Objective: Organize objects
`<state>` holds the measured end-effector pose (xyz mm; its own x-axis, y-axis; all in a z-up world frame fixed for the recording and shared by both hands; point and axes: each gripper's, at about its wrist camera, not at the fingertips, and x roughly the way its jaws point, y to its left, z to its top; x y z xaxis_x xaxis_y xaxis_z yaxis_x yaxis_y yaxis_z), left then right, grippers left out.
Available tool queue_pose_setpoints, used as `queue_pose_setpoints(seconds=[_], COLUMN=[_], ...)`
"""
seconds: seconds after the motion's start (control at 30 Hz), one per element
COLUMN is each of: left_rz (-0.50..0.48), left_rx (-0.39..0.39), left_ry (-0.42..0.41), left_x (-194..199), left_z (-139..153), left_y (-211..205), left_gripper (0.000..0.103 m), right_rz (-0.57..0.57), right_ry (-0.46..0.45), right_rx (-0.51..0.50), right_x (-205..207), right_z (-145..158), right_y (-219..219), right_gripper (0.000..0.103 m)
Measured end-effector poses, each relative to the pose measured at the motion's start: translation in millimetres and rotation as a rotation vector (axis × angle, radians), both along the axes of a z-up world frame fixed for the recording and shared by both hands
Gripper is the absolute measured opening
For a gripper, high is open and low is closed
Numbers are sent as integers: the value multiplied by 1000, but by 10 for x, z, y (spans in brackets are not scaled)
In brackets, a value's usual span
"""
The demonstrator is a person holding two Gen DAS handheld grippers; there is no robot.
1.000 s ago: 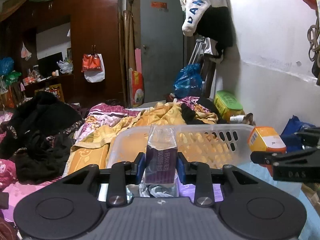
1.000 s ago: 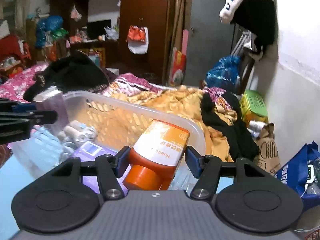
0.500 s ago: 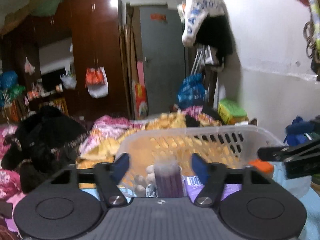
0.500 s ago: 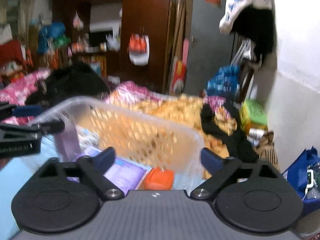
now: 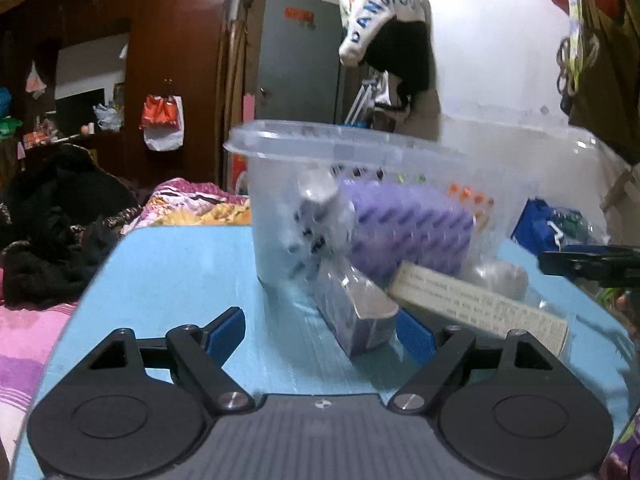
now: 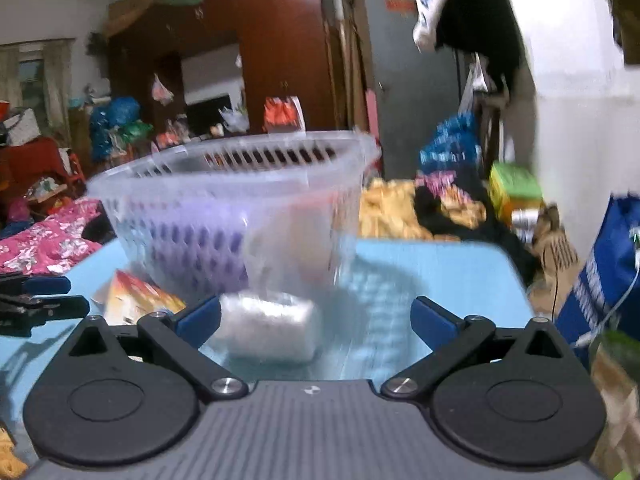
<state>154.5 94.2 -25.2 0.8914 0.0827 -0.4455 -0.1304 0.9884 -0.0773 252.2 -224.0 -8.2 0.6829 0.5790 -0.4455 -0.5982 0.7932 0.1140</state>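
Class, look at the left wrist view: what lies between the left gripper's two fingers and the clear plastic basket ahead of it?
In the left wrist view, a small purple-grey box lies on the blue table between the opening left gripper and the basket, near the right finger, untouched.

Blue counter (image 5: 172,280) carried clear basket (image 5: 360,148), purple box (image 5: 352,304), printed carton (image 5: 476,304), silvery roll (image 6: 268,328) lying near its middle.

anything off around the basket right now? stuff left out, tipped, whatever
Yes. Three things lie on the blue table outside the clear basket: a small purple box tipped on its side and a printed flat box askew against the basket in the left wrist view, and a shiny wrapped roll in the right. Frames are blurred.
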Motion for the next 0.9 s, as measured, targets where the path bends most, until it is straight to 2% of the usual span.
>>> queue_pose_setpoints(seconds=[0.27,0.4,0.53,0.6,0.67,0.9], left_rz=[-23,-21,-18,-10,-7,8], left_rx=[50,53,-3,-8,-4,-29], left_ry=[72,76,100,125,134,155], left_x=[139,198,279,322,334,373], left_z=[-104,-109,-116,-127,-133,-154], left_y=[-138,-174,-139,-137,-153,-139], left_gripper=[85,85,85,85,85,84], right_rz=[12,38,47,63,70,77], right_ry=[71,75,51,56,60,108], right_rx=[16,14,-2,-13,-21,-17], right_x=[125,81,28,4,-21,21], right_z=[-96,-177,-173,-173,-172,-199], right_y=[105,153,240,286,318,318], right_gripper=[102,99,93,90,82,79])
